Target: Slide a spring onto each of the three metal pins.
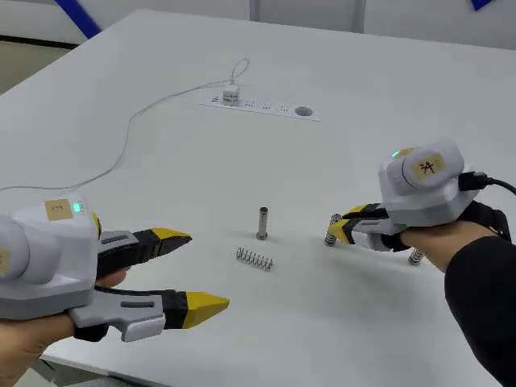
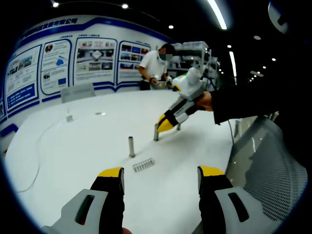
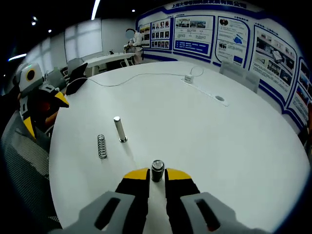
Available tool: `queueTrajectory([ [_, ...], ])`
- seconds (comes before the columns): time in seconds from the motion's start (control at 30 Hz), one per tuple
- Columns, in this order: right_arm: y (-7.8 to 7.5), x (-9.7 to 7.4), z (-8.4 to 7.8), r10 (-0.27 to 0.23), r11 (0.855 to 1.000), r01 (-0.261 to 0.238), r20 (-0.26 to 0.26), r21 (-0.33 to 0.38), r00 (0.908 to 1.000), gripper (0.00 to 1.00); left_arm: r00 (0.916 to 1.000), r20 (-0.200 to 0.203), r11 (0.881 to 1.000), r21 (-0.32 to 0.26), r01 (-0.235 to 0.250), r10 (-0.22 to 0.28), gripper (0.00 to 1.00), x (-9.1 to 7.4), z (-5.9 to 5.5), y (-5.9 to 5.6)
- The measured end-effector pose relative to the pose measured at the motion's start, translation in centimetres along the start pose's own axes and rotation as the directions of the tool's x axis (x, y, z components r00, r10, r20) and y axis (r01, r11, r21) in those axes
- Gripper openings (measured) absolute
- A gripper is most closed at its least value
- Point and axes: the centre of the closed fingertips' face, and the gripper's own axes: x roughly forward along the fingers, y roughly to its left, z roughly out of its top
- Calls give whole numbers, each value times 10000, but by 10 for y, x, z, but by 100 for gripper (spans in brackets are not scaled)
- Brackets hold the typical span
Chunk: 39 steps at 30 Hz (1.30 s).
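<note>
Spring (image 1: 255, 258) lies flat beside bare pin (image 1: 262, 223), ahead of wide-open left tool (image 1: 208, 270), the nearer; right tool (image 1: 342, 229) pinches another pin (image 1: 331, 232).

We wear a black sleeve (image 1: 484, 298); our left gripper (image 1: 208, 270) and right gripper (image 1: 337, 230) are white, jaws black (tipped yellow).

Table (image 1: 363, 72): white. Pins (image 1: 262, 222), spring (image 1: 255, 259): silver. Left gripper (image 1: 200, 270), right gripper (image 1: 339, 229): grey bodies, black jaws, yellow tips. Cable (image 1: 129, 133): white.
</note>
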Motion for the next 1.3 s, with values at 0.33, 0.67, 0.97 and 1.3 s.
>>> queueTrajectory([
  [0.33,11,-7,-21,65,9999,-62,-279,107,9996,13,9999,51,9999,94,100,-100,62,2,2,-2],
  [0.67,55,-1,-14,853,9952,-862,-225,-453,9961,14,9998,138,9998,145,122,-124,62,1,4,-3],
  [0.97,88,19,3,1687,9787,-1701,-217,-1153,9854,16,9999,131,9999,134,66,-68,62,-1,3,-3],
  [1.3,98,41,4,2103,9671,-2148,-468,-1362,9765,17,10000,61,10000,83,-20,20,62,-1,2,0],
])
